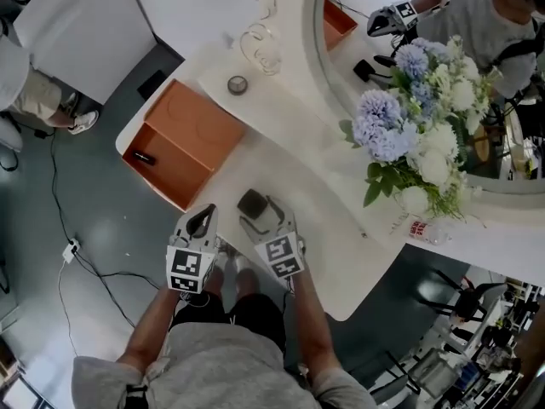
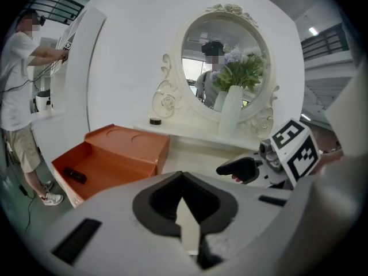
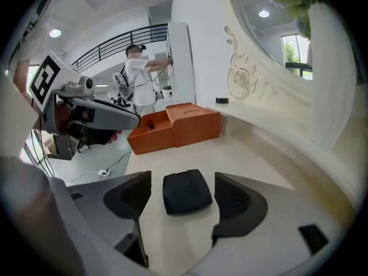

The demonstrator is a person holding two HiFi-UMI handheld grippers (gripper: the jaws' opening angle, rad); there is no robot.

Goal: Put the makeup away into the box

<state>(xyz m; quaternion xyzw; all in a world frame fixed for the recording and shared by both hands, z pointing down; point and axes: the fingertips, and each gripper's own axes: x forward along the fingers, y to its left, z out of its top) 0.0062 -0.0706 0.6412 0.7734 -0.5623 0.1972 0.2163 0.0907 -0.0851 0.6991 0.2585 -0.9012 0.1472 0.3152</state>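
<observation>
A black compact (image 1: 252, 201) lies flat on the white vanity top (image 1: 324, 228), near its front edge. My right gripper (image 1: 262, 220) is open around it. In the right gripper view the compact (image 3: 185, 192) sits between the two jaws, clear of both, and the right gripper (image 3: 183, 180) holds nothing. My left gripper (image 1: 203, 220) hangs shut and empty just left of it, beside the orange box (image 1: 183, 139). The box (image 2: 123, 148) stands open, with a small black item (image 2: 75, 175) in its tray. A small round jar (image 1: 238, 84) sits further back on the vanity top.
A vase of blue and white flowers (image 1: 417, 118) stands at the right before the oval mirror (image 2: 225, 68). A clear glass stand (image 1: 260, 45) is behind the jar. A person (image 2: 17, 96) stands at the far left. Cables (image 1: 72, 250) run over the floor.
</observation>
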